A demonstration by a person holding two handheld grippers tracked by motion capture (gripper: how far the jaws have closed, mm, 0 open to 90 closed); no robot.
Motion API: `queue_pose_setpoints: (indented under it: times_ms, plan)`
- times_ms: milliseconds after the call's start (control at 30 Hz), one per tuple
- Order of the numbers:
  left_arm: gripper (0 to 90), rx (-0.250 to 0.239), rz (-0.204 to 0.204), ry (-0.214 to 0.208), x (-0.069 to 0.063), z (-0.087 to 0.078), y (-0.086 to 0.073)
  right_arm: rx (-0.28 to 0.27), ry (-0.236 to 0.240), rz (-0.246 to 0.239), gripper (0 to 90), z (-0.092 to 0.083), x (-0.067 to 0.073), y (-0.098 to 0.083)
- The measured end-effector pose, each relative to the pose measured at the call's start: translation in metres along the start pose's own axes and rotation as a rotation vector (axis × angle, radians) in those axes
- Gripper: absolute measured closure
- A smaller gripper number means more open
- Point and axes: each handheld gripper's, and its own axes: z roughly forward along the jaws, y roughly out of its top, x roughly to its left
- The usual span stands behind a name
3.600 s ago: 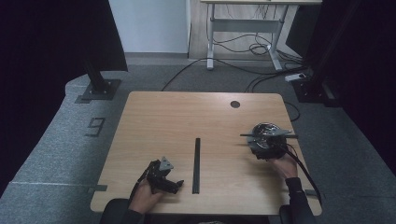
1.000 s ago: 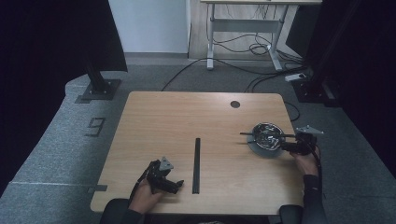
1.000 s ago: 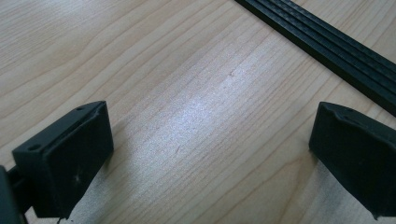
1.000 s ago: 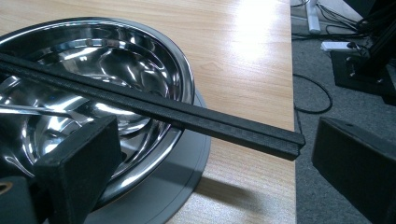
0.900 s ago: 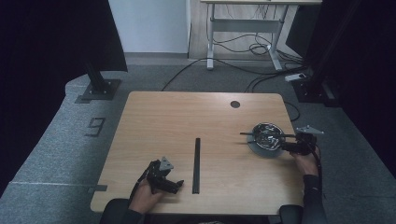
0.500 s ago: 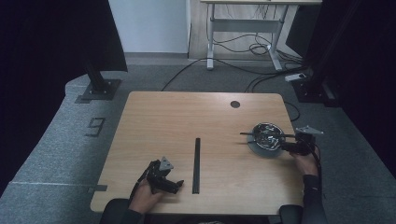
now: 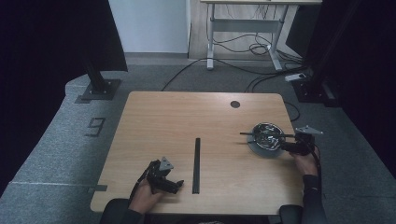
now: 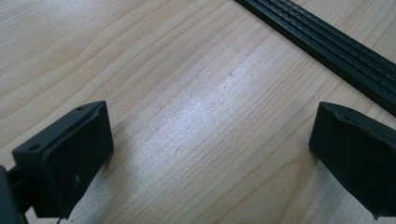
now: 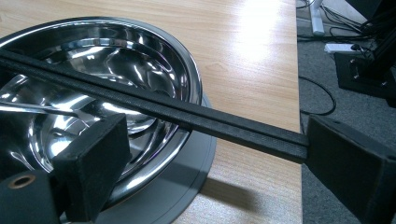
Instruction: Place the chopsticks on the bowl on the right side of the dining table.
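Observation:
A shiny steel bowl (image 7: 264, 132) (image 9: 93, 70) sits on a grey round disc (image 7: 267, 151) (image 9: 187, 179) at the table's right side. A thin black stick (image 7: 247, 134) (image 9: 187, 114) lies across the bowl's rim. My right gripper (image 7: 286, 145) (image 9: 217, 158) is level at the bowl's right. Its jaws stand wide and have just been closing a little. The stick's near end lies between them, against one jaw only. My left gripper (image 7: 177, 185) (image 8: 212, 154) rests open on bare wood near the front edge, with nothing between its jaws.
A long black strip (image 7: 196, 163) (image 8: 327, 42) lies along the middle of the wooden table (image 7: 187, 116), just right of the left gripper. A round hole (image 7: 235, 104) is near the far edge. Cables and stands cover the floor behind.
Since the oldest frame my right hand has shifted from the bowl's near side to its right side. Over the last second nothing has visibly moved. The left hand stays put.

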Motion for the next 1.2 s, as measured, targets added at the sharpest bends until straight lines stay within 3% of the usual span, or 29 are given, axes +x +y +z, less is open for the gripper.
queue_pose_setpoints:
  times_ms: [467,633,833,1200]
  plan:
    - [0.0,0.000,0.000,0.000,0.000,0.000,0.000,0.000,-0.001,0.000,8.1,0.000,0.000,0.000]
    - [0.0,0.000,0.000,0.000,0.000,0.000,0.000,-0.004,-0.005,0.011,3.9,-0.002,-0.001,0.001]
    - [0.0,0.000,0.000,0.000,0.000,0.000,0.000,-0.013,-0.003,0.023,3.5,-0.006,-0.002,0.004]
    - [0.0,0.000,0.000,0.000,0.000,0.000,0.000,0.008,0.011,0.005,3.6,-0.018,-0.001,0.008]
